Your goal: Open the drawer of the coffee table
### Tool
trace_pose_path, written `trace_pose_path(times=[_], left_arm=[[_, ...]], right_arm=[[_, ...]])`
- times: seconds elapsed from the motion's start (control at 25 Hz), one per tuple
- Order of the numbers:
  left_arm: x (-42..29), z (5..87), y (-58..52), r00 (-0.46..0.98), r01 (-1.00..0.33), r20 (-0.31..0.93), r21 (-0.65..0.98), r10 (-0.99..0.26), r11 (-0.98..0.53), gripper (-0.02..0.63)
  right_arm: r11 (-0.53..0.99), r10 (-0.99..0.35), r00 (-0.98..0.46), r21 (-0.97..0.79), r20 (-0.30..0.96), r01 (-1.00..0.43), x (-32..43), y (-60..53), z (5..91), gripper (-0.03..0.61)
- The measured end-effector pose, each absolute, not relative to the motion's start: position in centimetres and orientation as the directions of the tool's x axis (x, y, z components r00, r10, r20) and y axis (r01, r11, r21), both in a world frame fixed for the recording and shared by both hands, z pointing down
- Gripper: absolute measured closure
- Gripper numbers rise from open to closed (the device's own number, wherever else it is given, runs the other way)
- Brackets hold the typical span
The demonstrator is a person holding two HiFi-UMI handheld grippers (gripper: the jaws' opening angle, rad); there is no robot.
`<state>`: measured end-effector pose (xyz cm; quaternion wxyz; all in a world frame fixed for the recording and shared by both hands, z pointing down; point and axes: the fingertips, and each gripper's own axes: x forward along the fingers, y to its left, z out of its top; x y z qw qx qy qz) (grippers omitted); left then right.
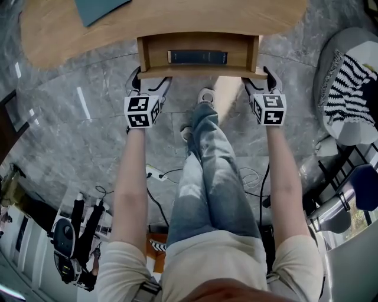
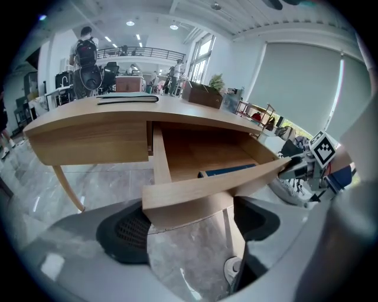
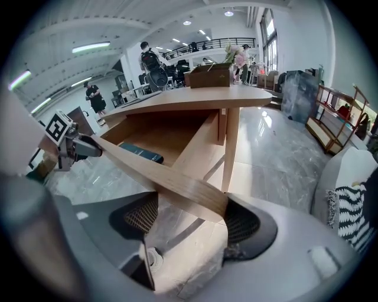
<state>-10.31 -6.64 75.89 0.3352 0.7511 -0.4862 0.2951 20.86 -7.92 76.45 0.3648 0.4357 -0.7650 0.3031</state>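
Note:
The wooden coffee table (image 1: 177,20) has its drawer (image 1: 198,72) pulled out toward me, and a dark blue book (image 1: 196,57) lies inside. My left gripper (image 1: 150,79) is shut on the left end of the drawer front (image 2: 201,189). My right gripper (image 1: 260,79) is shut on its right end (image 3: 159,174). In the left gripper view the panel fills the gap of the left gripper (image 2: 189,227), and the book (image 2: 227,171) shows behind it. The right gripper view shows the same for the right gripper (image 3: 192,218).
My legs and shoes (image 1: 204,97) lie under the open drawer. A grey pouf with a striped cushion (image 1: 351,82) sits to the right. A teal object (image 1: 97,9) rests on the tabletop. Cables (image 1: 159,174) run over the marble floor. A table leg (image 3: 231,147) stands beside the drawer.

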Motion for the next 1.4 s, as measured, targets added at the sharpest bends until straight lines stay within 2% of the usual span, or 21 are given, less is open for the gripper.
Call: trace_pose_path(times=[1.4], left_arm=[[-9.6,80.6,1.4,0.341,-0.93,0.822,0.222,-0.456,-0.293,0.173]], right_arm=[[0.439,-0.368,-0.305,-0.125,0.879,-0.89,21.6,-0.5,81.1,0.236]])
